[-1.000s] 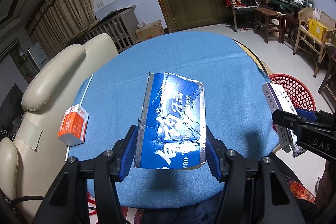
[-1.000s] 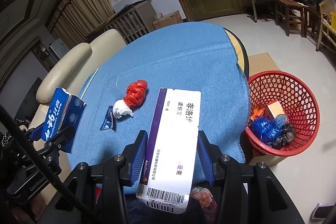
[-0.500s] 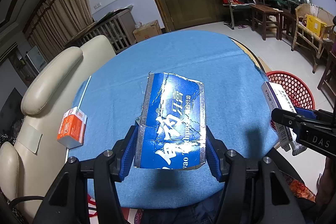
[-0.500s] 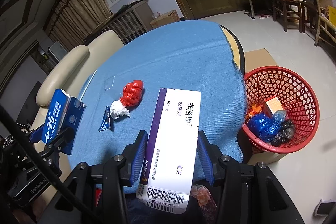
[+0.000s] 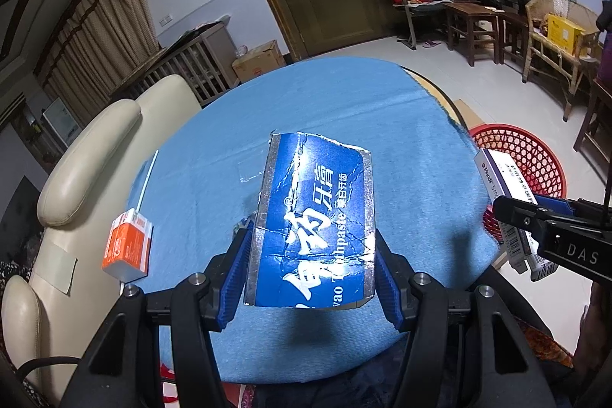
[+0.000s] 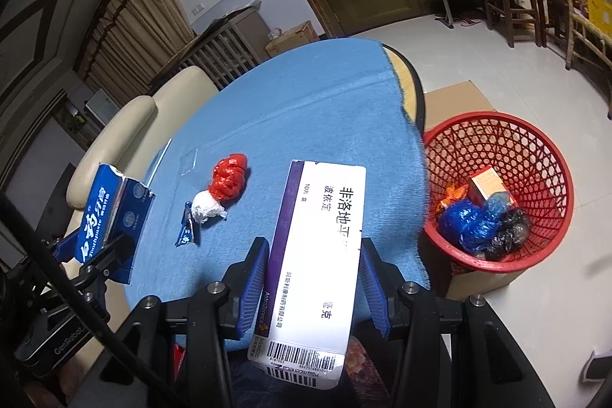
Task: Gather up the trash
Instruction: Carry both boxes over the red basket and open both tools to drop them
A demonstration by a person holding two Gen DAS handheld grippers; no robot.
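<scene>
i had my left gripper point(image 5: 311, 278) clamped on the blue toothpaste box point(image 5: 313, 217) and my right gripper point(image 6: 311, 287) on the white medicine box point(image 6: 317, 255); the red basket point(image 6: 535, 255) sat on the floor off the table's right edge, nearer my right hand.

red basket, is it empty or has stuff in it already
Not empty. The right wrist view shows the red basket holding blue bags, dark bags and an orange box, all low down.

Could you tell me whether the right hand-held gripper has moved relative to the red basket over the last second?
Yes, slightly: the right hand-held gripper with its white medicine box has shifted sideways toward the red basket, which now sits nearer the box.
</scene>
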